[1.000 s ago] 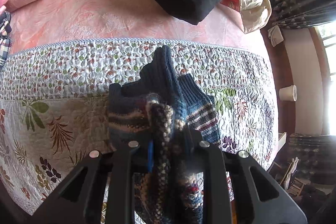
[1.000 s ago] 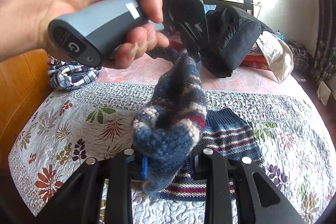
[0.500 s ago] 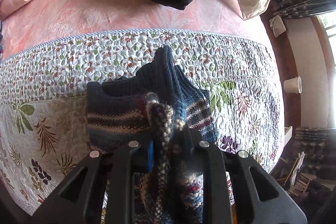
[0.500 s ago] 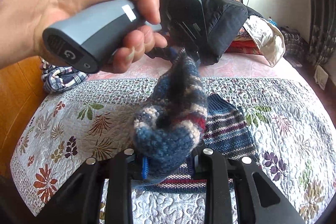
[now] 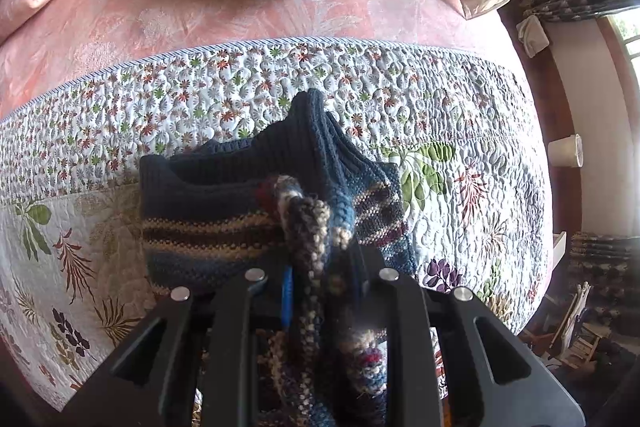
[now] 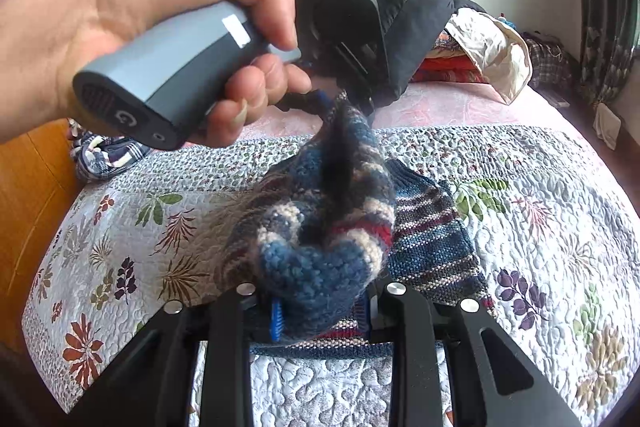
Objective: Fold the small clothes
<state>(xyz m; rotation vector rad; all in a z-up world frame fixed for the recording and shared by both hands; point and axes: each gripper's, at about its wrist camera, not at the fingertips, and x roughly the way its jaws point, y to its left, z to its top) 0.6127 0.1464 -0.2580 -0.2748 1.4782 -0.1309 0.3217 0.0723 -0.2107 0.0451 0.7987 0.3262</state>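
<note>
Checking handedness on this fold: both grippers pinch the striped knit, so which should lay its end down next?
Probably the right gripper: it holds the striped knit low over the quilt. The left gripper clamps the other end higher up.

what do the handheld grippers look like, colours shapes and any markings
Both grippers are matte black, with angular, cut-out fingers studded with round silver pins and a small blue pad on the inner face. In the right wrist view, the left gripper has a grey, rounded handle with a white rectangular sticker, a "G" logo on its dark end cap, and a black head. The hand is bare; no sleeve shows.
</note>
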